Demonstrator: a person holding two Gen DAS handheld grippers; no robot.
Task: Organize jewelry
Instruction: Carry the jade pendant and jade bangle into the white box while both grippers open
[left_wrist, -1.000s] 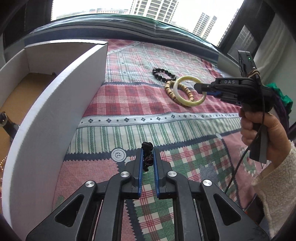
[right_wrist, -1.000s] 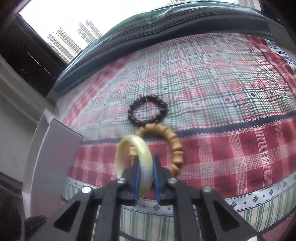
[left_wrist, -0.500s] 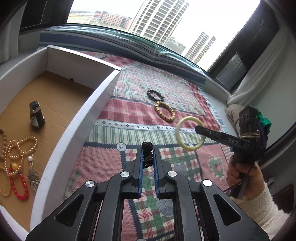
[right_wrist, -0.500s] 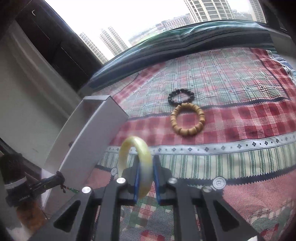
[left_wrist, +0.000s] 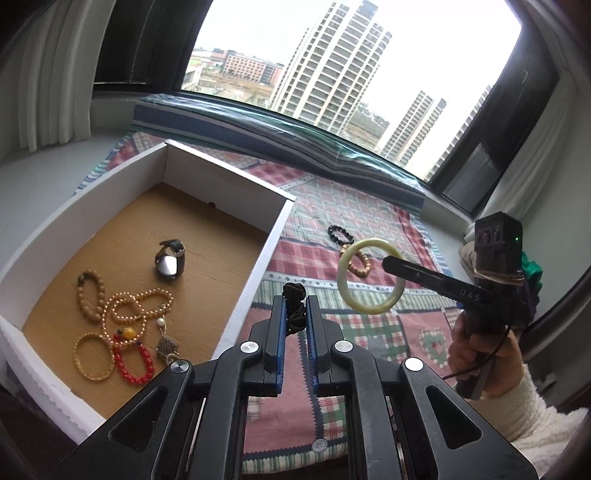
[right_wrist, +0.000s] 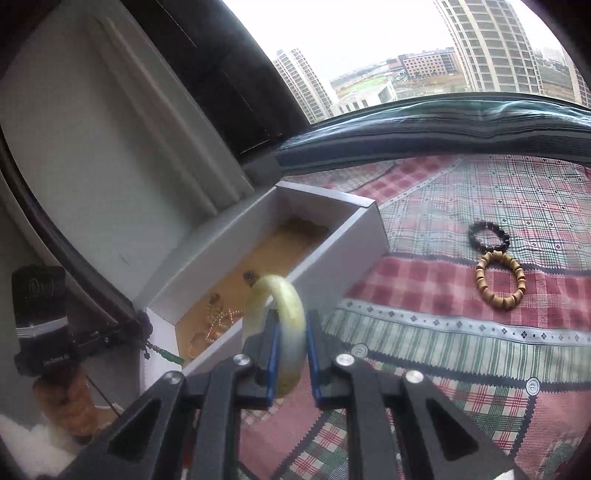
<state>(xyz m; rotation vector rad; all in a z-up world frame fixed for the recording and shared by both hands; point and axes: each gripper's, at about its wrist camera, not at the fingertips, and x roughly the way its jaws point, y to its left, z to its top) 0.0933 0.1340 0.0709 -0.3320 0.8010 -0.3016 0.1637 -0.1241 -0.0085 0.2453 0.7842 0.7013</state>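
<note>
Two claws loaded: right claw pinching pale bangle upright; left claw pinching dark cord.

Pale green bangle, plaid cloth

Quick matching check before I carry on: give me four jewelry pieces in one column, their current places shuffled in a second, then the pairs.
1. pale jade bangle
2. black bead bracelet
3. watch
4. dark knotted cord

A. lying on the plaid blanket
B. inside the white box
C. clamped in the left gripper
D. clamped in the right gripper

Pairs: 1-D, 2-A, 3-B, 4-C
</note>
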